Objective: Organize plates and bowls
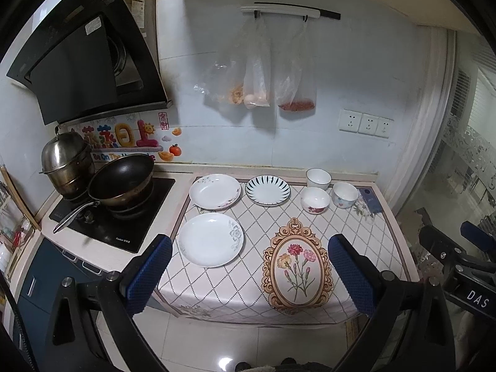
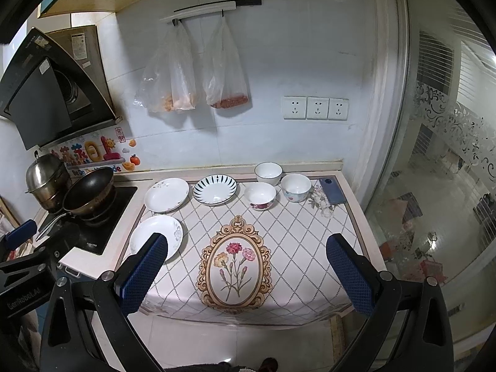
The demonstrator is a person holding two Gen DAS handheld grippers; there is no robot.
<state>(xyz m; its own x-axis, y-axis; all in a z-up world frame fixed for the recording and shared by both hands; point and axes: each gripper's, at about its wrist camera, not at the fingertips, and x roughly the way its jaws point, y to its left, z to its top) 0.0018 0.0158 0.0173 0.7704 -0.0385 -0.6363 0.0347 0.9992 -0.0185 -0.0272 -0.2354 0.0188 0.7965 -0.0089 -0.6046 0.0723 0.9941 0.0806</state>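
On the counter's patterned cloth (image 1: 338, 226) lie three plates: a near white one (image 1: 210, 239) (image 2: 156, 237), a far white floral one (image 1: 214, 191) (image 2: 166, 194), and a blue-striped one (image 1: 267, 191) (image 2: 214, 189). Three bowls stand at the back right: a white one (image 1: 318, 178) (image 2: 268, 173), a red-flowered one (image 1: 315, 200) (image 2: 259, 196), and a blue-flowered one (image 1: 344, 195) (image 2: 295, 187). My left gripper (image 1: 249, 266) and right gripper (image 2: 246, 266) are both open and empty, held back above the counter's front edge.
A black wok (image 1: 122, 181) and a steel steamer pot (image 1: 66, 162) sit on the stove (image 1: 102, 232) at the left. A phone (image 2: 332, 190) lies at the back right corner. Plastic bags (image 1: 257, 71) hang on the wall. A glass door (image 2: 434, 186) is on the right.
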